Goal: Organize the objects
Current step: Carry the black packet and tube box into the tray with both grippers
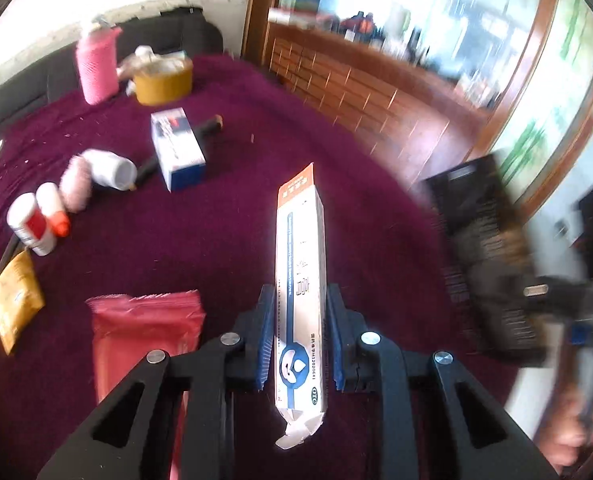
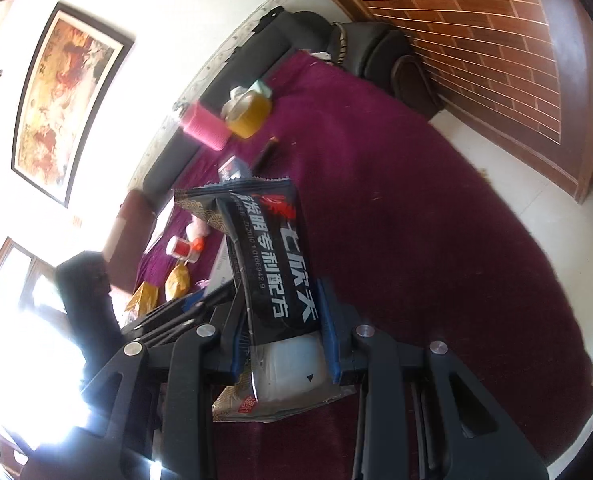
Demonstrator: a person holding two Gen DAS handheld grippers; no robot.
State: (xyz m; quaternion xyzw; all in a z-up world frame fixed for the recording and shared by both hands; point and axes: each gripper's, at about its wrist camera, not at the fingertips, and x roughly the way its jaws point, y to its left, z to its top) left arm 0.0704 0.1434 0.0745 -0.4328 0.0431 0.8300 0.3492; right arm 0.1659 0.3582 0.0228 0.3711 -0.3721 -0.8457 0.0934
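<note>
Slim box: I hold a long white-and-orange medicine box (image 1: pixel 300 280) on edge above the purple-covered surface (image 1: pixel 224 216).
Left gripper: my left gripper (image 1: pixel 300 340) has both blue pads pressed against the box's flat sides.
Black packet: a black snack packet (image 2: pixel 272 264) with white lettering sits in my other tool, lifted off the cloth.
Right gripper: my right gripper (image 2: pixel 284 332) is clamped on the packet's lower half.
Nearby: a red pouch (image 1: pixel 144 332) lies just left of my left gripper.
Farther off: a blue-and-white carton (image 1: pixel 178 148), a white bottle (image 1: pixel 108 168), a pink cylinder (image 1: pixel 96 64) and a yellow tub (image 1: pixel 162 80).
</note>
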